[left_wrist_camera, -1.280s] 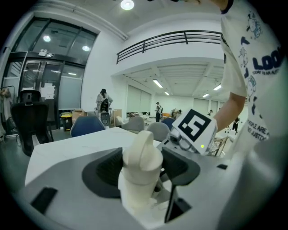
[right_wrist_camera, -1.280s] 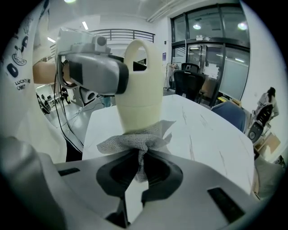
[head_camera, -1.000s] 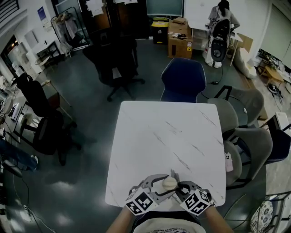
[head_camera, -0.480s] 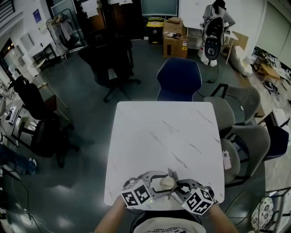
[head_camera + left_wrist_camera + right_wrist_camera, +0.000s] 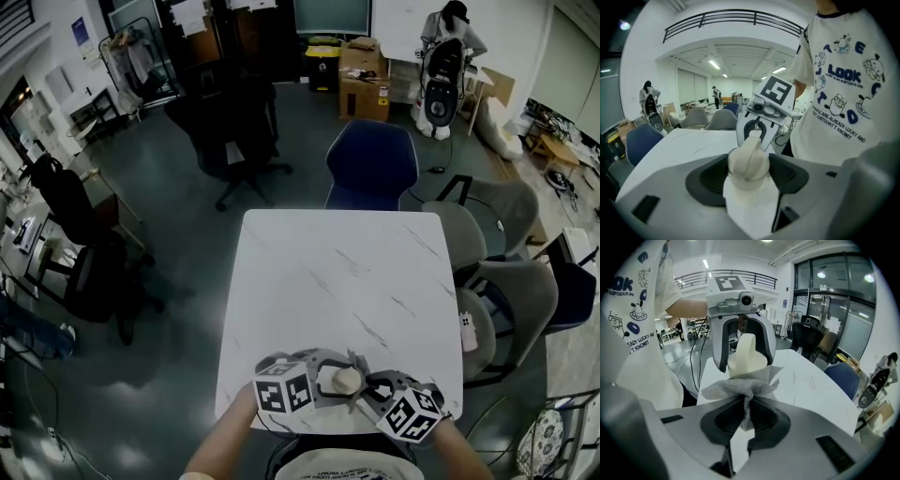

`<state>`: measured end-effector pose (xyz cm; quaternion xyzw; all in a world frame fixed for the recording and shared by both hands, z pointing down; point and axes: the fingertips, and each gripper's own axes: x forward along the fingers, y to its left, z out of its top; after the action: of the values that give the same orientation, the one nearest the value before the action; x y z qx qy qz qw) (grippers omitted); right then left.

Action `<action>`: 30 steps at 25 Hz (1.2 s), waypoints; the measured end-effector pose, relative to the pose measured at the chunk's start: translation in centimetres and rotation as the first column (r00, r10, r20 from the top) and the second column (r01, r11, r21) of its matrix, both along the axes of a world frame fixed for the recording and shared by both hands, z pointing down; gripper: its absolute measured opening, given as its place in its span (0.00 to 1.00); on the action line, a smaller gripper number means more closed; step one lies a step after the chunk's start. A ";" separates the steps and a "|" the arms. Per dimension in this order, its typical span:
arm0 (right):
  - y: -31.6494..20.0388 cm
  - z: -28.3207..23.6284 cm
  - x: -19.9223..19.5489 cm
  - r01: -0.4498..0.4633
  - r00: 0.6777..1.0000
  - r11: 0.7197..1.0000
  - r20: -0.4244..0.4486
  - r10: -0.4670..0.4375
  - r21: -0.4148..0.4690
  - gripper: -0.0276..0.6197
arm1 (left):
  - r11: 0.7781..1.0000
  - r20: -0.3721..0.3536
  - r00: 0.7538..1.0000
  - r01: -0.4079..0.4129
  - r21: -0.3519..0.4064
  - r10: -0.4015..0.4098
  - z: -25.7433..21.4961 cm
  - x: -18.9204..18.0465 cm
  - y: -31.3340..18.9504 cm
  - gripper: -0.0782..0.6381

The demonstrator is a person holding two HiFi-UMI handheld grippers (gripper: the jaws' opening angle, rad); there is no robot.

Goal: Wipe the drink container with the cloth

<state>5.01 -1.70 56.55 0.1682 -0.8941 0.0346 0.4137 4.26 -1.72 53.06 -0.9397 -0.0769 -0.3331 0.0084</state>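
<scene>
The drink container point(image 5: 749, 161) is a small white bottle with a cream cap, and my left gripper point(image 5: 749, 174) is shut on its body. In the head view the drink container point(image 5: 339, 380) shows between both grippers, just above the near edge of the white table point(image 5: 328, 281). My right gripper point(image 5: 746, 416) is shut on a bunched grey cloth point(image 5: 745, 383), which presses against the bottle point(image 5: 746, 357) below its cap. The left gripper point(image 5: 321, 380) and right gripper point(image 5: 367, 386) face each other, jaws nearly meeting. The bottle's lower part is hidden.
Grey chairs point(image 5: 511, 300) stand along the table's right side, and a blue chair point(image 5: 372, 164) at its far edge. Black office chairs point(image 5: 230, 131) are further back on the left. The person's white printed shirt point(image 5: 843, 93) is close behind both grippers.
The left gripper has rolled, its marker cube swinging up and towards the table, with the bottle still held. The right gripper and cloth stay against the bottle.
</scene>
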 end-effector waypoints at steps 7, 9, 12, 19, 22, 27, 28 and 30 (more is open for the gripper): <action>-0.2 1.1 0.1 -0.016 1.000 0.999 0.005 0.017 -0.036 0.10 | 1.000 -0.025 0.999 0.019 -0.008 -0.020 -0.4 0.2 -0.3 0.50; -0.2 1.7 0.1 -0.032 0.999 0.998 0.014 0.033 -0.050 0.10 | 1.000 -0.035 0.999 0.031 -0.004 -0.031 -0.4 0.2 -0.3 0.50; -0.1 2.9 0.1 -0.046 0.999 0.997 0.016 0.048 -0.064 0.10 | 0.998 -0.056 0.997 0.059 0.009 -0.058 -0.1 0.2 -0.4 0.50; -0.1 5.9 0.0 -0.079 0.997 0.991 0.008 0.081 -0.111 0.10 | 0.988 -0.110 0.983 0.152 0.025 -0.149 0.1 0.3 -0.6 0.50; -0.1 7.0 -0.1 -0.103 0.994 0.985 0.019 0.107 -0.139 0.10 | 0.980 -0.127 0.973 0.198 0.013 -0.195 0.1 0.2 -0.8 0.50; 0.0 8.2 -0.3 -0.114 0.993 0.979 0.014 0.118 -0.166 0.10 | 0.947 -0.159 0.934 0.322 -0.025 -0.321 0.1 -0.3 -1.0 0.50; 0.0 8.5 -0.3 -0.115 0.993 0.978 0.013 0.119 -0.171 0.10 | 0.936 -0.168 0.921 0.351 -0.036 -0.352 0.1 -0.4 -1.1 0.50; -0.1 9.0 -0.2 -0.119 0.992 0.977 0.012 0.123 -0.179 0.10 | 0.911 -0.188 0.892 0.409 -0.054 -0.411 0.0 -0.6 -1.2 0.50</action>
<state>4.78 -1.77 65.54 0.1840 -0.8801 0.1413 0.4141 3.71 -2.91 53.11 -0.9629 0.1220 -0.2329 -0.0606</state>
